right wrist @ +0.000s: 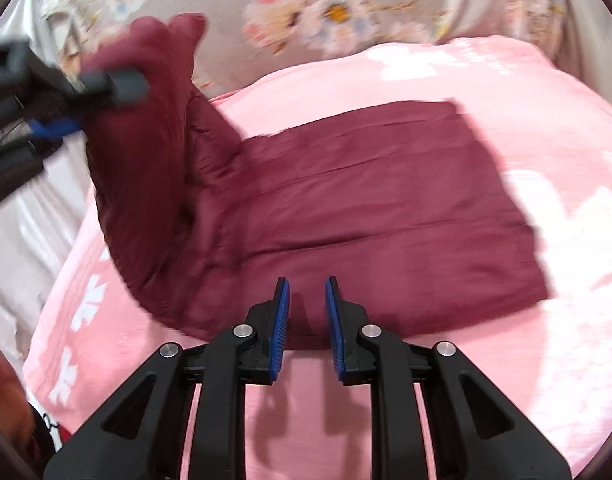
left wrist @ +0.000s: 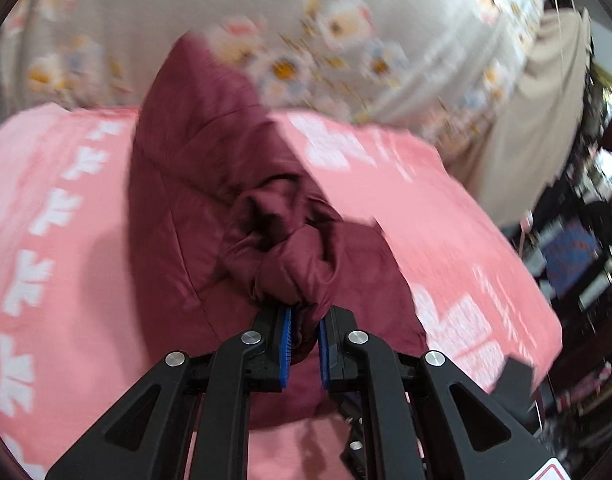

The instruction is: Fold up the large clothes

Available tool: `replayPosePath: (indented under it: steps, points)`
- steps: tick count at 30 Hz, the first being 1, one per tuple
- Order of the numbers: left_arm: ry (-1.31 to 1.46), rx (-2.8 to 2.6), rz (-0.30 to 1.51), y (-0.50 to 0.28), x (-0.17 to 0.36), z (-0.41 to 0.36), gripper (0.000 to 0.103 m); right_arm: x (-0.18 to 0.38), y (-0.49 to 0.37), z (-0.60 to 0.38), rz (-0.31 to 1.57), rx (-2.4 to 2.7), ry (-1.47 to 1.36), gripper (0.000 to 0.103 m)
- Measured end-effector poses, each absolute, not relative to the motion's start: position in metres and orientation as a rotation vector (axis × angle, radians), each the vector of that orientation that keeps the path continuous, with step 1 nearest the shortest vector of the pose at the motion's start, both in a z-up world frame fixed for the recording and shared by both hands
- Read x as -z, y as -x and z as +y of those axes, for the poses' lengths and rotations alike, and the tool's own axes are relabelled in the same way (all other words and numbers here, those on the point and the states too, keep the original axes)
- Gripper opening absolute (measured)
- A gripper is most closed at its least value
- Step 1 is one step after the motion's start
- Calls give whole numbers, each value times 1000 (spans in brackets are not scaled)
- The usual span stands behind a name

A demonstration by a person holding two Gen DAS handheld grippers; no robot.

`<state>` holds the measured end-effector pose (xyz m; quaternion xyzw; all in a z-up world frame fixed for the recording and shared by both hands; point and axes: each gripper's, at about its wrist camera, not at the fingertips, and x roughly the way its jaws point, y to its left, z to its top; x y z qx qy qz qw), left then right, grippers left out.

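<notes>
Fold in progress on the maroon padded garment (right wrist: 386, 200), which lay mostly flat on the pink blanket (right wrist: 486, 360) over the bed, its main body already squared into a rough rectangle. My left gripper (left wrist: 305, 334) was clenched on a bunched end of the garment, the cloth puckered between the blue pads (left wrist: 287, 332) and lifted clear of the blanket, so that end stood up as a tall flap at the garment's left side. In the right wrist view the same gripper showed at the far left, blurred, with the raised flap draped from it. My right gripper (right wrist: 307, 320) hovered just short of the garment's near edge, jaws narrowed but with a plain gap and nothing between them. Judged step: carrying the lifted end over onto the flat part to make the next fold. What part I held, sleeve or hem corner, I could not tell through the blur. Next move, as I reckoned it: sweep the left across and lay the flap down square on the rectangle, edges matched, letting go only once it rested; the right should pin or smooth the near edge so the slippery body did not drag along. Floral bedding (left wrist: 346, 32) lay beyond.
</notes>
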<state>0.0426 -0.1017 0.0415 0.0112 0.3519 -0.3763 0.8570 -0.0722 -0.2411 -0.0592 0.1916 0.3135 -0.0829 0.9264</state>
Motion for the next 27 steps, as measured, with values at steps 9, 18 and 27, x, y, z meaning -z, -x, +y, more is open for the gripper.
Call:
replayPosePath:
  steps: [9,18,27]
  points:
    - [-121,834,966,-27,38,-168,24,56,118,-304,606,304,-473,25]
    - [-88,778,781,-4,-15,-97,79,8,108,-309,474,161,-520,58]
    - [-139,552,933,-42,44,-52,79,22,54,-279,609,87,-503,66]
